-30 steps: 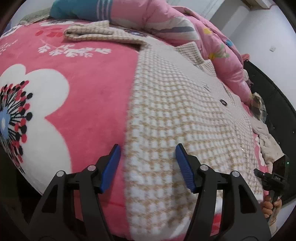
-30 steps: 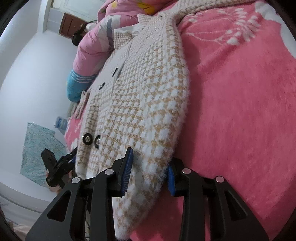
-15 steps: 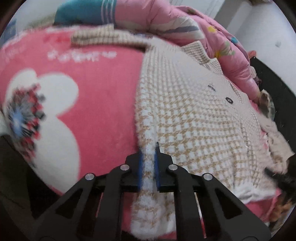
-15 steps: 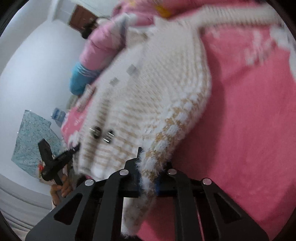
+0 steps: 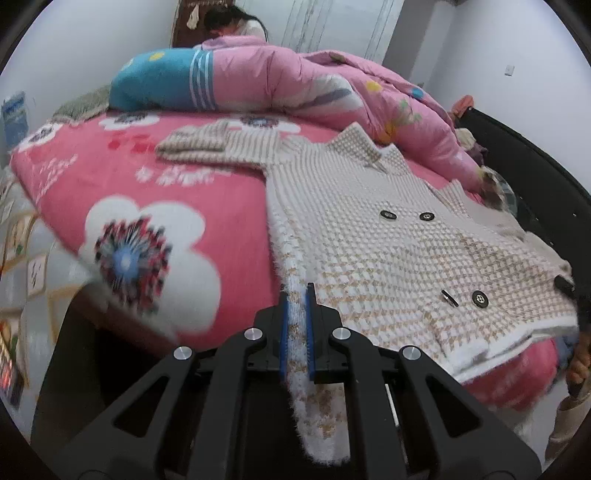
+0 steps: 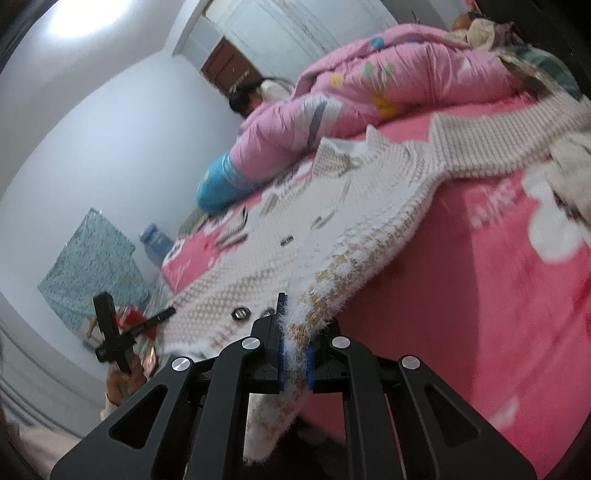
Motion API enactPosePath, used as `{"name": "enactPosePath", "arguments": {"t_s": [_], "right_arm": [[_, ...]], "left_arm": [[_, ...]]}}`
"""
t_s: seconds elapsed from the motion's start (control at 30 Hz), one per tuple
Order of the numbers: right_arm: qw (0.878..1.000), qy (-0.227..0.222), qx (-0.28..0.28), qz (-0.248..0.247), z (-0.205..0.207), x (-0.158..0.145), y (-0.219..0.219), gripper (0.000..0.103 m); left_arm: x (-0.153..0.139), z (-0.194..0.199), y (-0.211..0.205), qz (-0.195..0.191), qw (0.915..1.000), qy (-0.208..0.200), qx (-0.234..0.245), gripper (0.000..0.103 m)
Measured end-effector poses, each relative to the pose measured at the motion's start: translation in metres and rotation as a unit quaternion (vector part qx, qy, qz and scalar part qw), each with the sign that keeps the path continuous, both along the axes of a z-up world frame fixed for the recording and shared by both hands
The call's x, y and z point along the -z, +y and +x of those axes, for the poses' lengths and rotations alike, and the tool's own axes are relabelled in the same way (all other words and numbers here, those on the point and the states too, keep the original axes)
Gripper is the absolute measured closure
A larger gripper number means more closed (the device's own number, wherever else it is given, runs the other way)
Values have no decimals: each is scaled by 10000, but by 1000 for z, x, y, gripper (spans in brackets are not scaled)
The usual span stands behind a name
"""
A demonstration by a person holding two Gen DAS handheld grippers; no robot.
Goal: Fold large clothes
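Observation:
A large beige-and-white houndstooth knit coat (image 5: pixel 388 236) with dark buttons lies spread on a pink flowered bed cover (image 5: pixel 155 221). My left gripper (image 5: pixel 295 325) is shut on the coat's left bottom hem corner, lifted off the bed edge. My right gripper (image 6: pixel 294 350) is shut on the opposite bottom hem corner of the coat (image 6: pixel 314 258), also lifted. One sleeve (image 5: pixel 207 144) stretches out to the far left; the other sleeve (image 6: pixel 498 136) stretches far right in the right wrist view.
A pink quilt (image 5: pixel 314 85) and a blue pillow (image 5: pixel 159 85) are heaped at the bed's far side, with a person (image 5: pixel 236 26) behind. A black bed frame (image 5: pixel 535 206) runs along the right. Each gripper shows in the other's view (image 6: pixel 114 339).
Both grippers went from open around the hem to shut on it. Both then pulled back and up, lifting the bottom edge of the coat off the bed.

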State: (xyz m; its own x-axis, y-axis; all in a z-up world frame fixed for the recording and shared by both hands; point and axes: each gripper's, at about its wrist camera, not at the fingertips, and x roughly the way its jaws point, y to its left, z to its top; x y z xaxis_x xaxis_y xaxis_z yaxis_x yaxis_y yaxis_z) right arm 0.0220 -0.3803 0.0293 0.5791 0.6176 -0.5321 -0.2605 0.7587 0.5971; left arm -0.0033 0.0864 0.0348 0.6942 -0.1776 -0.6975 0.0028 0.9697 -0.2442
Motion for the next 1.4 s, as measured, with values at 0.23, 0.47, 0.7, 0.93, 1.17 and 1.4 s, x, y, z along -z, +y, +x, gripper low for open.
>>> {"name": "enactPosePath", "arguments": {"t_s": [0.23, 0.47, 0.7, 0.93, 1.17, 1.4], "right_arm": [[9884, 1292, -71, -800, -31, 69, -4, 88], [9691, 1568, 550, -1824, -5, 57, -27, 43], [9592, 52, 585, -2767, 52, -1, 34, 20], [9507, -663, -335, -3011, 151, -2, 161, 16], [9489, -685, -836, -2964, 244, 29, 255, 16], [9364, -259, -1033, -3345, 287, 82, 285, 16]], "left_arm": [[50, -34, -8, 136, 9964, 819, 140, 92], [63, -31, 20, 52, 9959, 847, -299, 59], [32, 9, 54, 125, 9950, 126, -979, 30], [2, 115, 73, 769, 9888, -430, -1203, 20], [19, 267, 73, 1411, 9870, 2, -763, 19], [77, 352, 88, 1799, 9785, 673, -745, 20]]}}
